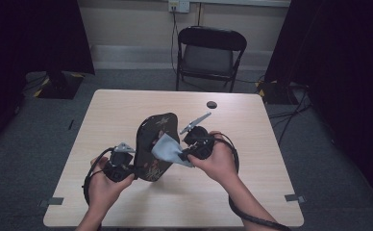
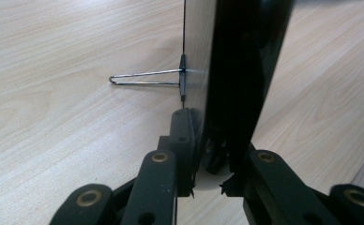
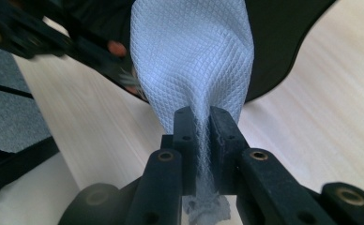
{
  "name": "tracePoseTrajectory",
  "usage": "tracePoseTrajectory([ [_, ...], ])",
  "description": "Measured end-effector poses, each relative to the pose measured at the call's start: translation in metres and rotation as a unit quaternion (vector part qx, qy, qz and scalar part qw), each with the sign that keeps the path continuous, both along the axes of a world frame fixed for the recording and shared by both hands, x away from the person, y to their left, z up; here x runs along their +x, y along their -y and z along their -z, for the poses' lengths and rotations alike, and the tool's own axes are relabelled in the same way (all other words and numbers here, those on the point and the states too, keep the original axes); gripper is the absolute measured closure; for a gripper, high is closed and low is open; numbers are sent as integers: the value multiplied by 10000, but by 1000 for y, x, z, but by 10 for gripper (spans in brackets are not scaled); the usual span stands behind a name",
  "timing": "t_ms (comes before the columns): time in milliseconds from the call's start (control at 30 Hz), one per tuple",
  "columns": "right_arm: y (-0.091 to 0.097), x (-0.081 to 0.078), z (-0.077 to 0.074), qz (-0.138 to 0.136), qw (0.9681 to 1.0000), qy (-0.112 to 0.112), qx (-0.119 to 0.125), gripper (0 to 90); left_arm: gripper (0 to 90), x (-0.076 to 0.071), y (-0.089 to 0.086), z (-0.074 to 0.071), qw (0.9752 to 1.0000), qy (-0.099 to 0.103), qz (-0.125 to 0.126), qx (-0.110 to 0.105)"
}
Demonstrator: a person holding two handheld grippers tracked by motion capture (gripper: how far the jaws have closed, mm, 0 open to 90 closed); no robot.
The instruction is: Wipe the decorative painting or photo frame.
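Observation:
A black oval plate (image 1: 153, 132) with a star and flower pattern stands on edge over the table. My left gripper (image 1: 129, 169) is shut on its lower rim; in the left gripper view the jaws (image 2: 213, 154) pinch the dark plate (image 2: 238, 70), and a thin wire loop (image 2: 145, 77) sticks out from its left face. My right gripper (image 1: 185, 153) is shut on a pale blue waffle-weave cloth (image 1: 167, 148) that lies against the plate's face. In the right gripper view the cloth (image 3: 194, 51) fans up from the jaws (image 3: 202, 126) over the black plate (image 3: 283, 37).
The light wooden table (image 1: 127, 106) has a small dark round disc (image 1: 212, 104) near its far edge. A black folding chair (image 1: 211, 53) stands behind the table. Dark curtains hang at both sides, and cables trail from both grippers.

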State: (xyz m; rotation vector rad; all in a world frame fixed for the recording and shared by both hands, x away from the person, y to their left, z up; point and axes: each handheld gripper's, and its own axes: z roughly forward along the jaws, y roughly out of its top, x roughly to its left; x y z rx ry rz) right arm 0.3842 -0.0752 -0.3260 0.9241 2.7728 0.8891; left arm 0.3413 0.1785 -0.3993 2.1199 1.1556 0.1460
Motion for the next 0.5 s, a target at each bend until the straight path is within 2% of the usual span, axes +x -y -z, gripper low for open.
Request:
tracePoseTrajectory([
  [167,-7,-3,-27,-115,9997,197,84,825,789,0,0,0,10000,0,4,4],
  [267,-12,-4,-36,-176,9994,261,141,825,789,0,0,0,10000,0,-8,-7],
  [400,-19,-5,-40,-230,9992,305,117,825,789,0,0,0,10000,2,-7,-9],
  [500,-24,-5,-35,-246,9993,268,84,825,789,0,0,0,10000,3,-3,-8],
])
